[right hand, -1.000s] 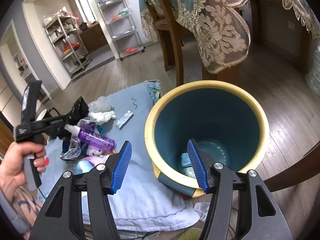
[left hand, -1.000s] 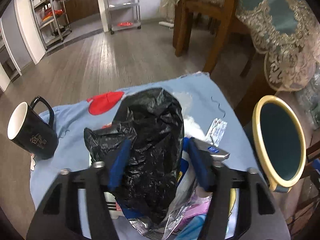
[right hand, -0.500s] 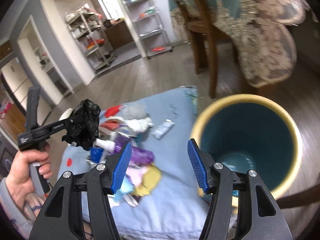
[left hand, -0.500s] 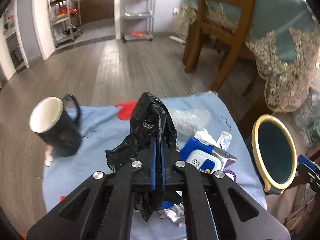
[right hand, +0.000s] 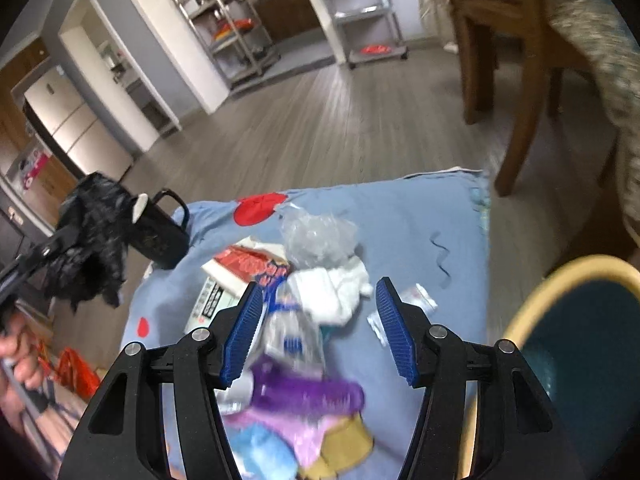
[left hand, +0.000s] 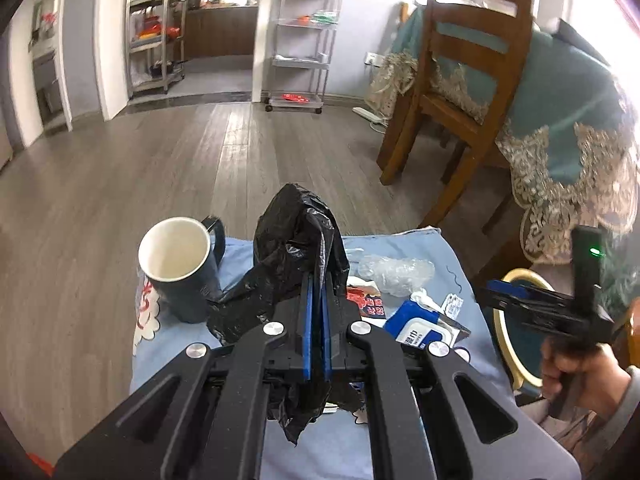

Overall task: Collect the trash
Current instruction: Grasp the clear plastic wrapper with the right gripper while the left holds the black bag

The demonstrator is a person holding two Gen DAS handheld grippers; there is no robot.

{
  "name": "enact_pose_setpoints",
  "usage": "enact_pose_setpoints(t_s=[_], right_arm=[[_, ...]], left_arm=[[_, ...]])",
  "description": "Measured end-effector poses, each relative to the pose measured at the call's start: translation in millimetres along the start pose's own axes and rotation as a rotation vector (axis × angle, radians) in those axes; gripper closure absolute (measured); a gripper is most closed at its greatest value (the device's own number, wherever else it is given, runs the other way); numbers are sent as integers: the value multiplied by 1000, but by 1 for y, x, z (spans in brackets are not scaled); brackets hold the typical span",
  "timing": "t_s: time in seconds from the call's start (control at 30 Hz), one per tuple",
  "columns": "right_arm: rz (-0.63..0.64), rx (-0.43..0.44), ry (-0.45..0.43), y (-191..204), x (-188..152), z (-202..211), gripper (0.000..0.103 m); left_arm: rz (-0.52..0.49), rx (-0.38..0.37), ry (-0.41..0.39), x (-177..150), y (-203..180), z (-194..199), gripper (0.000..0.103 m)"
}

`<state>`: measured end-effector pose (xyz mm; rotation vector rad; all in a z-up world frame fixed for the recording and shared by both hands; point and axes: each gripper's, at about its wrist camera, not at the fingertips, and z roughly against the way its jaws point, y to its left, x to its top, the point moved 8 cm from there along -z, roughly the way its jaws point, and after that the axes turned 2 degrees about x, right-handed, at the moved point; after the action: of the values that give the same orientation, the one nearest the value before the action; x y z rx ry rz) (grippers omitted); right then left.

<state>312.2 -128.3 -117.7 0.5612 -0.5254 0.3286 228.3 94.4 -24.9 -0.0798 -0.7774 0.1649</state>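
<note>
Left wrist view: we've got the left hand-held gripper clamped tight on the black trash bag, lifted clear for binning, while our right hand-held gripper hangs half-open and empty over the clutter mid-cloth.

Mug on cloth left of bag, bin right of cloth

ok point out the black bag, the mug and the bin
black bag (left hand: 298,232): left wrist view, crumpled upper part
mug (left hand: 188,296): left wrist view, dark outer wall
bin (right hand: 560,280): right wrist view, yellow rim
</note>
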Motion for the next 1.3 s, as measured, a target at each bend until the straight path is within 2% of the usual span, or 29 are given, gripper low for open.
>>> enact_pose_setpoints(t_s=[0.07,0.17,0.33,0.4,0.43,0.47,0.5,0.53,0.67,0.93,1.3], right_arm=[[9,8,34,0,9,-21,42],[-3,9,101,-4,14,-54,42],[-23,1,125,-9,24,-86,43],[-25,12,132,-8,24,-93,58],[-19,17,140,-7,23,-95,72],[-13,21,141,-4,22,-96,81],[-3,23,134,-3,22,-94,84],[8,23,117,0,24,-89,91],[26,35,45,7,34,-69,96],[34,55,-68,16,48,-10,97],[23,27,-189,8,13,92,97]], left_arm=[[28,-26,-2,3,0,-4,100],[17,-32,-25,13,-4,-8,100],[68,-69,5,14,-5,-24,100],[79,-79,6,17,-6,-27,100],[79,-82,2,18,-7,-26,100],[77,-85,-3,19,-9,-26,100],[69,-84,-8,19,-11,-26,100],[66,-84,-9,20,-14,-26,100],[66,-89,-12,21,-17,-26,100],[74,-90,-20,22,-21,-26,100],[26,-126,-23,19,-51,-21,100]])
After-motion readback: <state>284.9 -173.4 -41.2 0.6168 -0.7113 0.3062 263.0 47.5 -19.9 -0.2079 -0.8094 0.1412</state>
